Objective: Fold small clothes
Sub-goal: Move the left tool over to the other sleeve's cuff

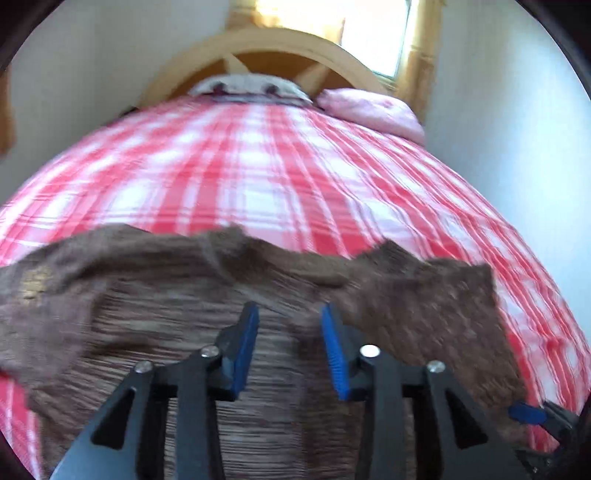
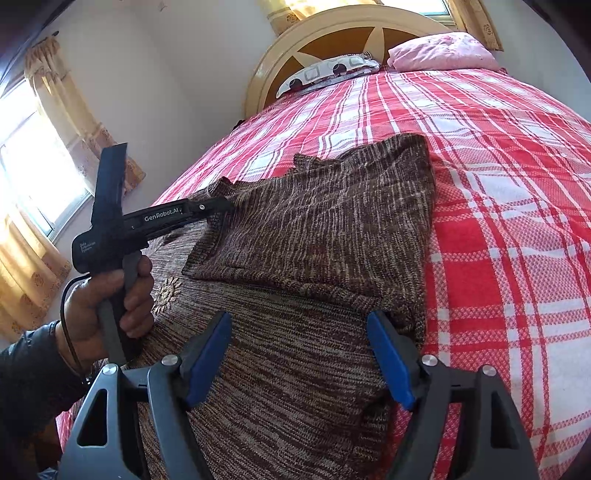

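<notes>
**Left gripper nips the edge of a brown knit on a checked bed**

Left gripper (image 2: 225,205), seen from the right wrist camera, has its tips at the edge of a folded-over flap of the brown knitted garment (image 2: 314,229); whether the pads actually press the cloth cannot be told. In its own blurred view the blue pads (image 1: 243,354) stand a narrow gap apart with knit beneath them. A hand (image 2: 110,295) in a dark sleeve holds its handle.

Right gripper (image 2: 299,358) hovers over the near part of the garment, blue pads spread wide and closed on nothing.

The garment lies on the near end of the bed, one part doubled over onto the rest. Under it is a red-and-white checked bedspread (image 2: 498,177). At the far end sit a pink pillow (image 2: 443,51), a patterned pillow (image 2: 325,72) and a curved wooden headboard (image 2: 332,33). Curtained windows (image 2: 33,155) let in bright light.
</notes>
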The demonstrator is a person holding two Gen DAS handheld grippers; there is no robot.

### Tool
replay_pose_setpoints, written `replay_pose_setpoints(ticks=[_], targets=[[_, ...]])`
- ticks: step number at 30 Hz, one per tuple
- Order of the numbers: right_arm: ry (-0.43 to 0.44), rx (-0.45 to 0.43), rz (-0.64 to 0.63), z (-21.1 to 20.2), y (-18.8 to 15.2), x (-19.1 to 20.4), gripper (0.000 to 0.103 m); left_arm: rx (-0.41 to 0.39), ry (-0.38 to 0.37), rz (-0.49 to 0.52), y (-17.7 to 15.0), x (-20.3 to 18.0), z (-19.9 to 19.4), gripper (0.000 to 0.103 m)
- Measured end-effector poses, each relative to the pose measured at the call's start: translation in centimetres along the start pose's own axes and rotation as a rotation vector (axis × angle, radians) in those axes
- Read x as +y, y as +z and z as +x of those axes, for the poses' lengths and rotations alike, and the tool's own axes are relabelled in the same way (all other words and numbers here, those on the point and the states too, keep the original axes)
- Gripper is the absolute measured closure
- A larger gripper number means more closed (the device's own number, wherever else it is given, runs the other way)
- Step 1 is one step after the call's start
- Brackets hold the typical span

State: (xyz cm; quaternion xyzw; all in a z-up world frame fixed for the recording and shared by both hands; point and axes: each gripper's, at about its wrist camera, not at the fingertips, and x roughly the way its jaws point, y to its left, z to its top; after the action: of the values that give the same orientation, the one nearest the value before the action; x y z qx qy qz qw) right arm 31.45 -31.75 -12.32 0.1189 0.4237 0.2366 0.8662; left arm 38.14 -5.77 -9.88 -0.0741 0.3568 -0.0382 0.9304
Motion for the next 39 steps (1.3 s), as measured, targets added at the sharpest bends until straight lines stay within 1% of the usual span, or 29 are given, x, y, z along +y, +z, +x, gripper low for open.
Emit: replay_pose_setpoints(ticks=[1, 2, 3, 5, 7, 9, 10, 11, 13, 14, 16, 20, 24, 26, 27, 29, 31, 33, 36, 39], targets=[[0.0, 0.0, 0.0, 0.0, 0.0, 0.0, 0.026, -0.018, -0.006, -0.009, 0.1, 0.5, -0.3, 0.063], [0.0, 0.0, 0.0, 0.0, 0.0, 0.0, 0.026, -0.026, -0.009, -0.023, 0.2, 1.2, -0.7, 0.059], [-0.001, 0.0, -0.001, 0.0, 0.0, 0.0, 0.026, -0.013, -0.012, -0.032, 0.3, 1.6, -0.6, 0.055], [0.0, 0.0, 0.0, 0.0, 0.0, 0.0, 0.026, 0.021, -0.016, -0.059, 0.2, 3.0, -0.8, 0.055], [0.002, -0.001, 0.002, 0.0, 0.0, 0.0, 0.026, 0.025, 0.003, -0.057, -0.2, 3.8, -1.2, 0.051], [0.003, -0.001, 0.002, 0.0, 0.0, 0.0, 0.026, 0.037, 0.055, -0.049, -0.7, 5.3, -1.6, 0.028], [0.003, -0.001, 0.002, 0.0, 0.0, 0.1, 0.026, 0.04, 0.068, -0.054, -0.9, 5.7, -1.9, 0.025], [0.003, -0.001, 0.002, 0.0, 0.0, 0.0, 0.026, 0.046, 0.08, -0.078, -1.2, 7.1, -2.3, 0.023], [0.003, -0.002, 0.002, 0.0, 0.0, 0.0, 0.026, 0.058, 0.076, -0.123, -1.7, 9.0, -2.7, 0.023], [0.003, -0.002, 0.002, 0.0, 0.0, 0.0, 0.026, 0.066, 0.085, -0.157, -2.0, 10.5, -3.2, 0.023], [0.002, -0.001, 0.001, 0.0, 0.0, 0.1, 0.026, 0.069, 0.101, -0.19, -2.4, 12.5, -3.9, 0.023], [0.0, -0.001, 0.0, 0.0, 0.0, 0.0, 0.026, 0.057, 0.162, -0.236, -3.2, 16.4, -6.1, 0.023], [-0.004, -0.001, -0.003, -0.1, 0.0, 0.1, 0.026, 0.043, 0.211, -0.306, -4.0, 20.5, -8.1, 0.023], [-0.007, -0.001, -0.005, -0.1, 0.0, 0.1, 0.026, 0.054, 0.217, -0.347, -4.5, 22.4, -8.6, 0.023], [-0.009, -0.001, -0.005, -0.1, 0.0, 0.1, 0.026, 0.072, 0.222, -0.382, -4.9, 23.6, -8.8, 0.023], [-0.011, 0.0, -0.007, -0.1, 0.0, 0.2, 0.026, 0.088, 0.221, -0.424, -5.4, 25.1, -9.0, 0.023], [-0.012, -0.001, -0.008, -0.1, 0.0, 0.2, 0.026, 0.086, 0.234, -0.468, -6.1, 26.5, -9.4, 0.023], [-0.013, -0.001, -0.008, -0.1, 0.0, 0.2, 0.026, 0.084, 0.221, -0.534, -6.8, 28.2, -9.6, 0.023], [-0.015, -0.001, -0.009, -0.1, 0.0, 0.2, 0.026, 0.042, 0.142, -0.635, -7.3, 29.9, -10.1, 0.023], [-0.014, -0.001, -0.008, -0.1, 0.0, 0.2, 0.026, 0.02, 0.118, -0.695, -6.9, 31.0, -9.9, 0.023]])
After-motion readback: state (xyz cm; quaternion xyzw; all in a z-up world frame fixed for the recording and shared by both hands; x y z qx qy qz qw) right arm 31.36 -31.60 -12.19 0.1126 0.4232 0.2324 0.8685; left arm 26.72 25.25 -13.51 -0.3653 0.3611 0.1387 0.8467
